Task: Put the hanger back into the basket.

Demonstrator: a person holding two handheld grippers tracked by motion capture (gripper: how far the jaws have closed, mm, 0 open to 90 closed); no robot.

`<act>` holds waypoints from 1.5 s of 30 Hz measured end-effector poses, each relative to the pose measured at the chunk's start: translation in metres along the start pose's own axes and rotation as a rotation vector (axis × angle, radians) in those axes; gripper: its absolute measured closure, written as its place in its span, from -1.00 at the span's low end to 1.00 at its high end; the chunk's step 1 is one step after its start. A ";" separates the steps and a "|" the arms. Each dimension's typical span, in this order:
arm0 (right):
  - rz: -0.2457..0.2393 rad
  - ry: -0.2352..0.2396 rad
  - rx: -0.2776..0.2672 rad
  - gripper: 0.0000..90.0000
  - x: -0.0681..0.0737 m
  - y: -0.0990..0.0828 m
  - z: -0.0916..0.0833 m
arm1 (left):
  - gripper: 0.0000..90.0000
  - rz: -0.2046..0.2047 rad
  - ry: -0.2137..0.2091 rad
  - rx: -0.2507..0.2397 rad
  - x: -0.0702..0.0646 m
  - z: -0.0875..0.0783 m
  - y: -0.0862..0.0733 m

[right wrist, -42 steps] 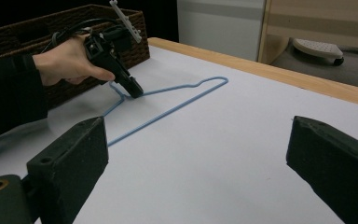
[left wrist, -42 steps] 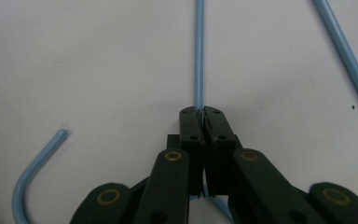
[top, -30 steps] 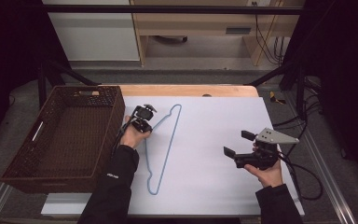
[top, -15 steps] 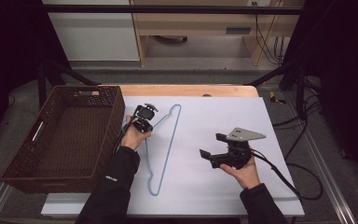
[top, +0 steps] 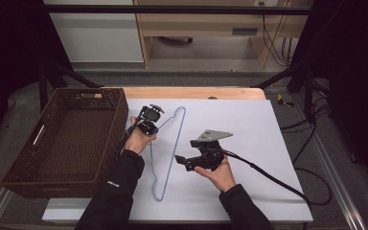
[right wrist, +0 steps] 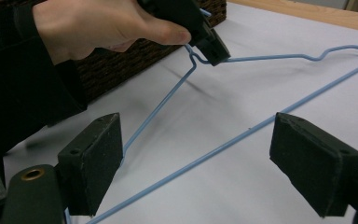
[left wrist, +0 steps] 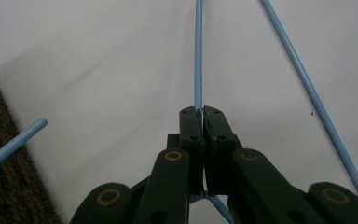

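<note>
Left tongs (top: 154,125) clench the neck of a thin pale-blue wire hanger (top: 170,152) lying flat on the white-covered bench (top: 258,143); right tongs (top: 181,160), spread and lately narrowing, straddle its long bar. Biting off-centre could twist the hanger from that narrow grip.

Lab-like recording setup: black metal frame (top: 287,76), trailing cables (top: 311,124), white-covered table (top: 268,143), dark surroundings.
</note>
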State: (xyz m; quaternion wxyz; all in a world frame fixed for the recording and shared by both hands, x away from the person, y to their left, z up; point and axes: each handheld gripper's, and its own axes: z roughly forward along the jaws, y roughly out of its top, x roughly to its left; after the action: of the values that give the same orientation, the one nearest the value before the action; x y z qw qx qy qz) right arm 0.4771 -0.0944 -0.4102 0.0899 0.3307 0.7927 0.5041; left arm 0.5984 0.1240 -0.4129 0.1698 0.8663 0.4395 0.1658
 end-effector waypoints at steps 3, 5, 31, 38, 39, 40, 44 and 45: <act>0.009 0.016 0.003 -0.59 0.002 0.000 0.007 | 0.95 0.002 -0.004 0.001 0.000 0.000 0.000; 0.009 0.021 0.008 -0.57 0.003 0.000 0.011 | 0.95 0.000 -0.008 -0.001 0.000 0.000 0.000; 0.063 0.083 0.102 -0.26 0.019 -0.007 0.076 | 0.95 -0.004 -0.011 0.004 -0.002 -0.002 0.002; 0.092 0.091 0.108 -0.13 0.023 -0.009 0.094 | 0.95 0.000 -0.010 0.003 -0.004 -0.003 0.002; 0.101 0.091 0.110 -0.12 0.023 -0.009 0.096 | 0.95 0.001 -0.010 0.002 -0.004 -0.003 0.002; 0.096 0.087 0.113 -0.11 0.022 -0.009 0.098 | 0.95 0.001 -0.011 0.001 -0.004 -0.003 0.001; 0.096 0.080 0.122 -0.04 0.023 -0.010 0.105 | 0.95 0.000 -0.014 -0.002 -0.004 -0.002 0.001; 0.097 0.082 0.125 -0.03 0.023 -0.011 0.107 | 0.95 0.000 -0.012 -0.001 -0.004 -0.002 0.001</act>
State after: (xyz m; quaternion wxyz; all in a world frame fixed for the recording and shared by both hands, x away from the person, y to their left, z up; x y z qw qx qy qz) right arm 0.5054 -0.0044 -0.4658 0.0121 0.3529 0.8086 0.4707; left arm 0.5962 0.1203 -0.4111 0.1727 0.8673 0.4383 0.1609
